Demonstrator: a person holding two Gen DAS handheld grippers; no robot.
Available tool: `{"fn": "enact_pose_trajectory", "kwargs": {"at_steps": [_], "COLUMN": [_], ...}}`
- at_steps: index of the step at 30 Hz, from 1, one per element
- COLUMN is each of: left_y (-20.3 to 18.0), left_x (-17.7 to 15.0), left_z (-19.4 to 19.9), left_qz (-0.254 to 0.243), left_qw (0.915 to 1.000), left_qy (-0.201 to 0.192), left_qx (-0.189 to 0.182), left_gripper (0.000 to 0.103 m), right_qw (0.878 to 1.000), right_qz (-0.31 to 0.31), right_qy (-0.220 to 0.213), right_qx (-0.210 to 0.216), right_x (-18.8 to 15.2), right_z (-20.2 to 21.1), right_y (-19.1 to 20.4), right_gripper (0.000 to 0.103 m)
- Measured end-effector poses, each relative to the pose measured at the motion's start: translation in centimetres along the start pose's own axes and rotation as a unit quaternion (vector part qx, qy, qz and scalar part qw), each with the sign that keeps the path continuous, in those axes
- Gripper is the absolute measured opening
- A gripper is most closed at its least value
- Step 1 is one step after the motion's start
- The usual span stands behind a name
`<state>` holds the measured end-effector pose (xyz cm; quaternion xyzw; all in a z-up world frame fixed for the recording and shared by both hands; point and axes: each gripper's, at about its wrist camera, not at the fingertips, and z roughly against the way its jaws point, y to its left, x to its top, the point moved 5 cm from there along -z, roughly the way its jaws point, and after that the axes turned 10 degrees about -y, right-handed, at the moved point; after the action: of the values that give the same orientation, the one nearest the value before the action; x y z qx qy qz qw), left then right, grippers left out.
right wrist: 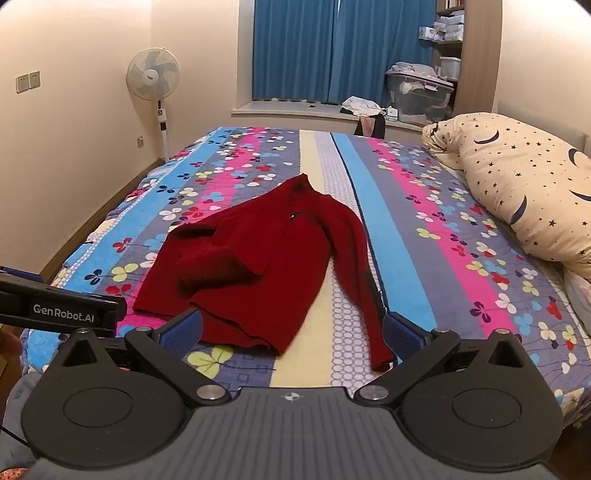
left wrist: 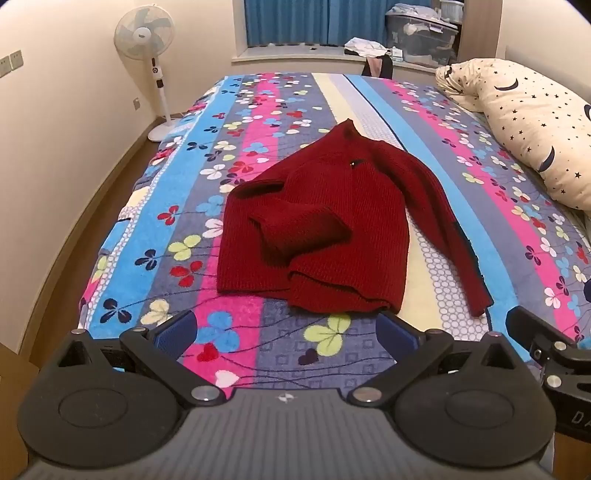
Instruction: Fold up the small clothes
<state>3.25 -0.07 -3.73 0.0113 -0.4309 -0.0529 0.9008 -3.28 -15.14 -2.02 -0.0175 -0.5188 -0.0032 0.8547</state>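
Left wrist view, left to right: standing fan [left wrist: 144, 33] by wall, red sweater [left wrist: 332, 229] flat mid-bed on striped floral blanket [left wrist: 258, 110], one sleeve folded across, star-print pillow [left wrist: 524, 122]. Left gripper [left wrist: 288, 328] and right gripper [right wrist: 291, 328] spread wide, empty.

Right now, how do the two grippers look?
Both grippers are alike: the left gripper and the right gripper have black angular arms, blue textured pads, silver pivot screws and a grey ribbed body. White lettering "GenRobot.AI" marks the left one's side.
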Motion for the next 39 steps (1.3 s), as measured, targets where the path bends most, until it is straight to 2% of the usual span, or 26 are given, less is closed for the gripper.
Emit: {"fn": "enact_pose_trajectory", "kwargs": {"at_steps": [39], "left_y": [-0.2], "left_x": [-0.5], "left_z": [0.2], "left_qz": [0.001], "left_qw": [1.0000], "left_qy": [0.006], "left_qx": [-0.006], "left_gripper": [0.103], "right_qw": [1.000], "right_qz": [-0.001], "right_qy": [0.003], "right_qx": [0.007], "right_x": [-0.7], "right_z": [-0.1], "right_y": [1.2], "right_gripper": [0.102]}}
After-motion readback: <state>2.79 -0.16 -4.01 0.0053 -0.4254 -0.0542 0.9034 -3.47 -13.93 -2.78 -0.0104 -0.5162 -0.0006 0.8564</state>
